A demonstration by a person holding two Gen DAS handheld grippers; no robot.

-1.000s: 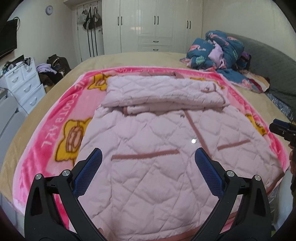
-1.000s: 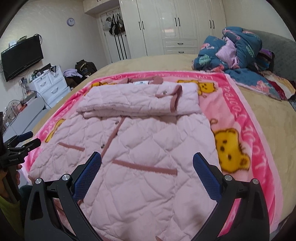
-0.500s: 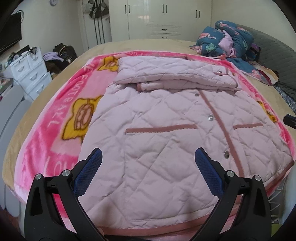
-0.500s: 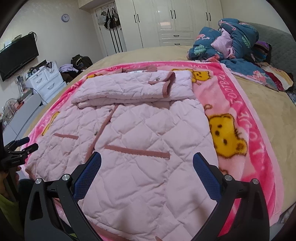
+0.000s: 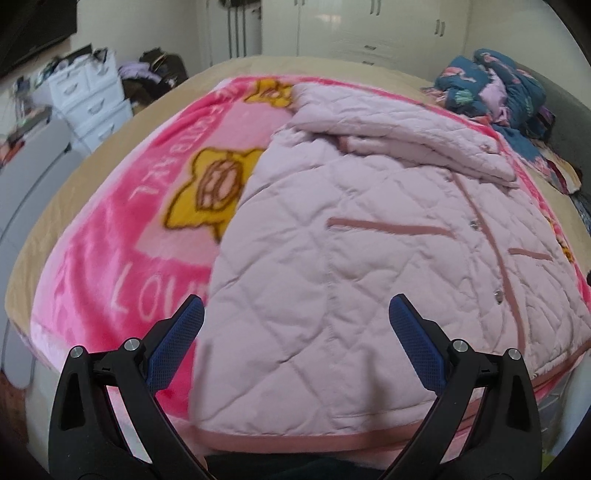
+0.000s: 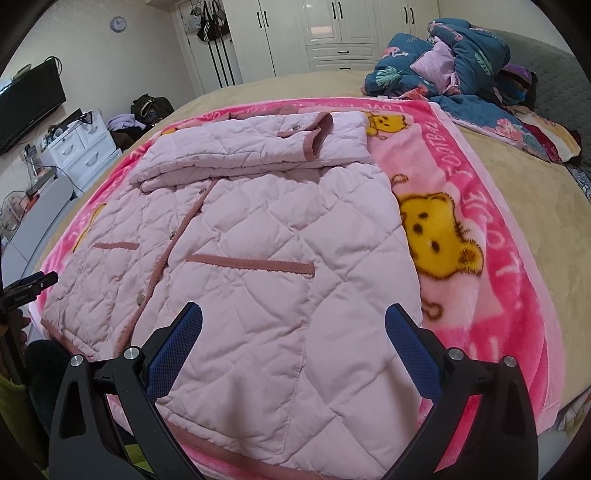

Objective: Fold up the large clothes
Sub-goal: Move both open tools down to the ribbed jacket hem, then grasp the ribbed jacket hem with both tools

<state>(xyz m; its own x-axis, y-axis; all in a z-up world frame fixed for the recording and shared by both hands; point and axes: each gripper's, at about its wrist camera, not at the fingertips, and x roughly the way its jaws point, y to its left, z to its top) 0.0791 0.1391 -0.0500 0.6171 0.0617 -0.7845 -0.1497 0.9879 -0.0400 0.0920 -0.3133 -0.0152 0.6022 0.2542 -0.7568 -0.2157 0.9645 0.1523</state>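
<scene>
A wide bed (image 6: 524, 206) with a tan cover filled the room, and a pink cartoon blanket (image 6: 491, 258) lay spread across it. Far ahead of both tools stood white wardrobes (image 6: 332, 33); off to the left were a white drawer unit (image 6: 81, 147) and a dark television (image 6: 29, 103) on the wall, and a heap of blue patterned bedding (image 6: 454, 62) sat ahead to the right.

The pink quilted jacket (image 5: 369, 266) lay flat on the blanket, front up, its sleeves folded across the chest at the far end and its hem nearest the tools.

The left hand-held gripper (image 5: 295, 321) hung with its fingers spread wide over the jacket's near left corner, holding nothing; the blur there made it hard to say whether it touched the cloth. The right hand-held gripper (image 6: 293, 325) was likewise wide open and empty above the near right part of the jacket.
</scene>
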